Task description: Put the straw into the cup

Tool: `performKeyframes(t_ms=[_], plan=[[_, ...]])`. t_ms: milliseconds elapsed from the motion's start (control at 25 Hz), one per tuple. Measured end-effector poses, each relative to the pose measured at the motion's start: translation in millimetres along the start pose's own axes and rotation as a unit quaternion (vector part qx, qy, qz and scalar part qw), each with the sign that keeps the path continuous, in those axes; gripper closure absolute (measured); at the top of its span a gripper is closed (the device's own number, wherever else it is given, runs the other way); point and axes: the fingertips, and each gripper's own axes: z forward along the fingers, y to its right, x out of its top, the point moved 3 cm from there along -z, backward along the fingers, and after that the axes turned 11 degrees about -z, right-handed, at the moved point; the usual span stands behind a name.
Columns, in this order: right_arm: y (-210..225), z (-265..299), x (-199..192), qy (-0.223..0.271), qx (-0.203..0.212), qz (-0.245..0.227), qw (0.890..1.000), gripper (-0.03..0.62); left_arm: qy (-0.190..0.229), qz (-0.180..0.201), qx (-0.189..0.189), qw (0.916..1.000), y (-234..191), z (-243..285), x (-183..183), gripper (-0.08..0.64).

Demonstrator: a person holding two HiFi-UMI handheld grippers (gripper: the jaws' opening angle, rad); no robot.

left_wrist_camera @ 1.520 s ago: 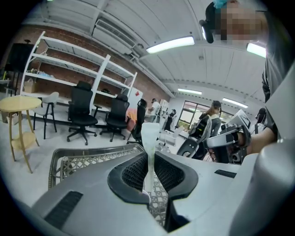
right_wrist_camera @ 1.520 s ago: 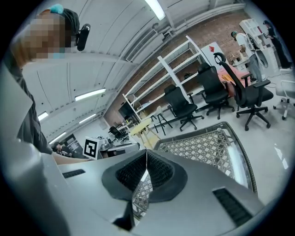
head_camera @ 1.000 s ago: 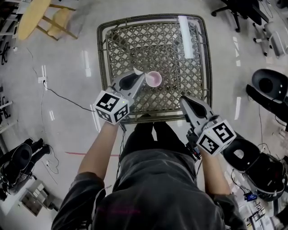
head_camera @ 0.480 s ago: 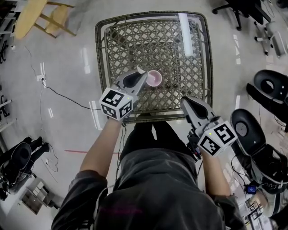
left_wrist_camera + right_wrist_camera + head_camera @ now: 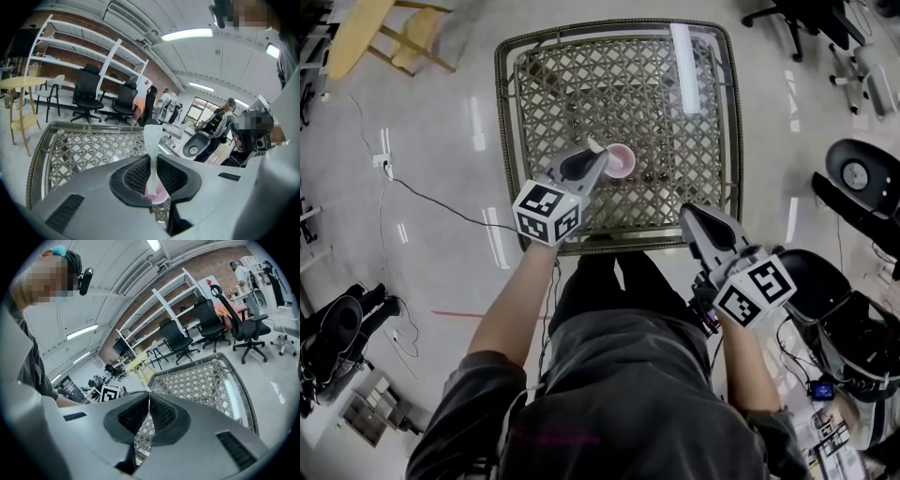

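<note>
Straw (image 5: 153, 154) is pinched roughly upright in the left tongs (image 5: 153, 164), clenched on it about mid-length. Its lower end lines up with the pink cup (image 5: 621, 161); can't tell if it's past the rim yet. The cup stands on the lattice table (image 5: 581, 84), near the front edge, with the left tongs' tips just beside it. Right tongs (image 5: 687, 212) are clenched on nothing, hovering at the table's front edge, well apart from the cup.

Suggest: centre the straw's end over the cup mouth, go down straight, and release only once the end is clearly below the rim. The cup looks light, so don't nudge it.
</note>
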Motion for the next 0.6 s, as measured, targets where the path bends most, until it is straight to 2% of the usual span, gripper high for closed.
performKeyframes(t_ms=[600], plan=[[8, 8, -1, -0.010, 0.002, 0.006, 1.000, 0.577, -0.011, -0.018, 0.015, 0.9997, -21, 13, -10, 0.511]])
